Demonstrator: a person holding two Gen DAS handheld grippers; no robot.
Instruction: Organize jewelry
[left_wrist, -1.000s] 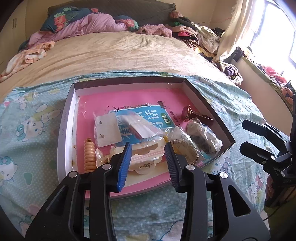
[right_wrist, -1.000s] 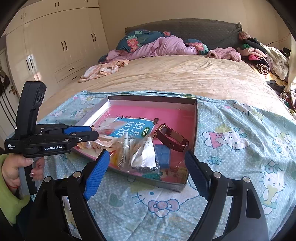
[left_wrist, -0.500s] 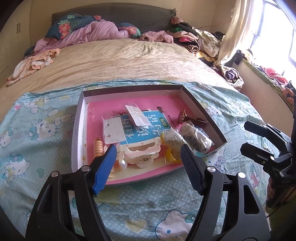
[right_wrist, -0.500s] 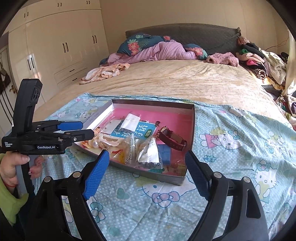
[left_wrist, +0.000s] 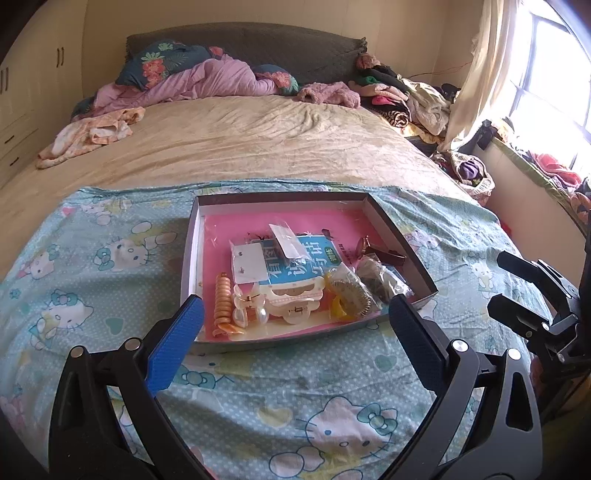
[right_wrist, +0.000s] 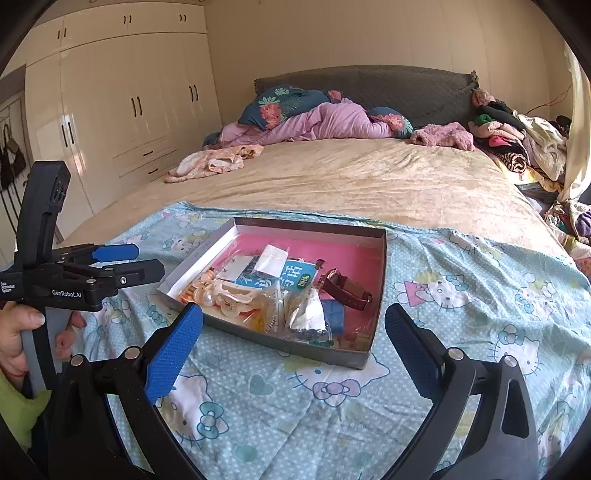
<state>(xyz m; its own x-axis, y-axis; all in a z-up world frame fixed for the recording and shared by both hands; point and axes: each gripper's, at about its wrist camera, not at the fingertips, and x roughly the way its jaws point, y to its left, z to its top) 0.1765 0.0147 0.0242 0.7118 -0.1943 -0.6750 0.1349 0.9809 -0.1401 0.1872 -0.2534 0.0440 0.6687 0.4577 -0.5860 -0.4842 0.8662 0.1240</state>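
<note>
On bed (left_wrist: 258, 147), bedroom with white wardrobe (right_wrist: 110, 110): jewelry tray.
Beige bedspread; cartoon-cat sheet (left_wrist: 92, 266) at foot, carrying shallow box (left_wrist: 190, 258) of jewelry; watch (right_wrist: 347, 288) inside. Left tongs (left_wrist: 291, 317) and right tongs (right_wrist: 293, 325) both wide, empty, just short of box.

Shallow box (left_wrist: 400, 243) sits on the cartoon-print sheet (left_wrist: 110, 266); its top is uncovered. Bare pink floor (left_wrist: 236, 225) along the far and left sides. Near half crowded: orange coil (left_wrist: 222, 301), cream hair clip (left_wrist: 295, 295), bagged items (left_wrist: 347, 291), watch (right_wrist: 347, 288) by the right wall. Low walls ring every side. Bare sheet on all sides of the box.
</note>
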